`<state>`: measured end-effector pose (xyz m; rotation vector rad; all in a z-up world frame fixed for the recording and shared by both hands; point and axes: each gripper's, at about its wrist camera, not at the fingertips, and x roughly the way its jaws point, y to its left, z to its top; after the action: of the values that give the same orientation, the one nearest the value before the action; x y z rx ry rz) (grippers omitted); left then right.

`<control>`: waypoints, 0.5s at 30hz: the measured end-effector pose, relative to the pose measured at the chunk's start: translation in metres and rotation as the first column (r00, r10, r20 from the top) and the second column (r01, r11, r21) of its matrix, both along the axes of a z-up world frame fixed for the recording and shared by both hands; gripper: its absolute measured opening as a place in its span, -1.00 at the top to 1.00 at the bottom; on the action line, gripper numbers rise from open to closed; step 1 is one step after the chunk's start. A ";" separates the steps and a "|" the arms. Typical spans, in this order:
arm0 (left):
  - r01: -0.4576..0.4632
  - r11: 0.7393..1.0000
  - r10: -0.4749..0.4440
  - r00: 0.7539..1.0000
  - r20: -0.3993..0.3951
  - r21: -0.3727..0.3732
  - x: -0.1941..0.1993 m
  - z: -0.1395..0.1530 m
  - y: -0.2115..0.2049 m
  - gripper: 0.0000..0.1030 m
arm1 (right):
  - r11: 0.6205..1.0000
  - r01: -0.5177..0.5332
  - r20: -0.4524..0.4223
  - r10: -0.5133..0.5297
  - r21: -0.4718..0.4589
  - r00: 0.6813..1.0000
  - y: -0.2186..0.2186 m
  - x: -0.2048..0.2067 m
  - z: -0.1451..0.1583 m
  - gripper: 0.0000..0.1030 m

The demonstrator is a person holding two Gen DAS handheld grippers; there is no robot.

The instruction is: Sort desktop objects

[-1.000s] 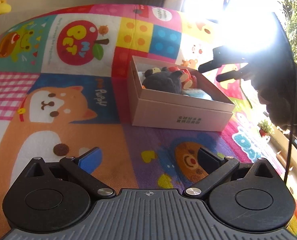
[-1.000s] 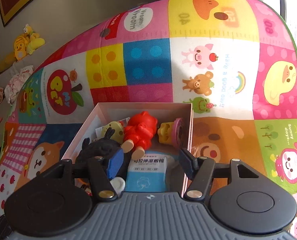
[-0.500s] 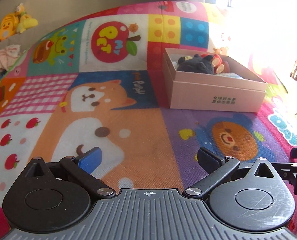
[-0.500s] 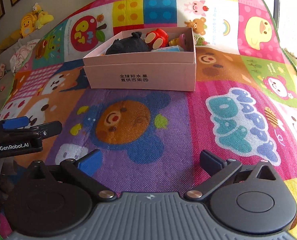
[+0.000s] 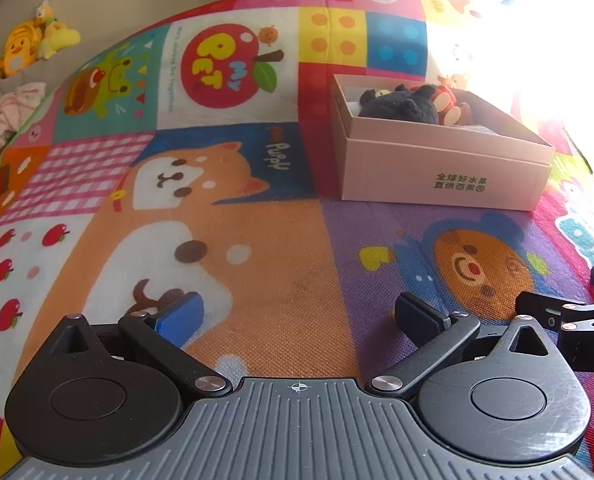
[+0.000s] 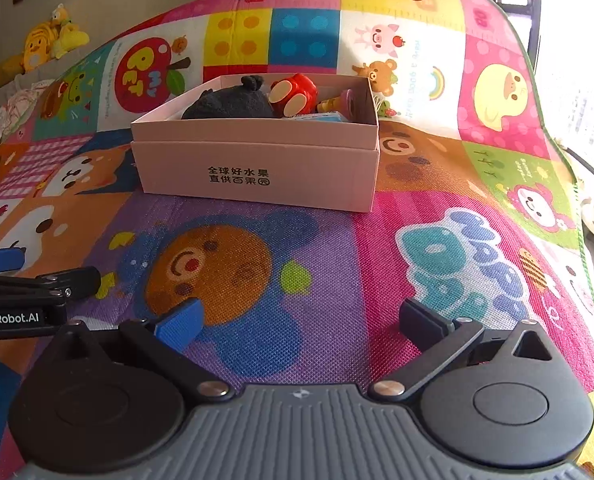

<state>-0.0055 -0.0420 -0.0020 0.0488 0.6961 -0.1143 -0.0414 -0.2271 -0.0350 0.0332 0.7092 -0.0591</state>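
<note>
Hovering over mat [image 6: 437,152]: left gripper [image 5: 297,316] and right gripper [image 6: 299,318] both wide apart, empty. Pink box [image 6: 257,168] mid-mat holds toys; dark plush [image 6: 229,102] soft, light, pinch body; red figure [image 6: 293,94] hard, likely slippery.

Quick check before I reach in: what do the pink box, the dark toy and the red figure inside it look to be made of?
Pink box: likely matte cardboard, with flat walls, crisp folded edges and printed text. Dark toy: looks like soft plush, with a fuzzy, light-absorbing surface. Red figure: probably hard plastic or vinyl, smooth with glossy highlights.

The right hand-held gripper [image 6: 297,320] has left the box [image 6: 257,172], jaws spread empty.
</note>
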 end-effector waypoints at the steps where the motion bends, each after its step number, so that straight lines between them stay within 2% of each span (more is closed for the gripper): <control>1: 0.001 1.000 -0.001 1.000 0.000 -0.001 0.000 0.000 0.000 -1.00 | 1.000 0.002 0.005 -0.002 -0.006 1.000 0.001 -0.001 0.000 -1.00; 15: 0.000 1.000 0.000 1.000 0.000 0.002 0.000 0.000 0.001 -1.00 | 1.000 0.002 0.010 -0.002 -0.002 1.000 0.000 -0.002 -0.001 -1.00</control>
<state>-0.0056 -0.0411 -0.0022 0.0509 0.6962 -0.1140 -0.0439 -0.2276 -0.0358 0.0320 0.6993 -0.0619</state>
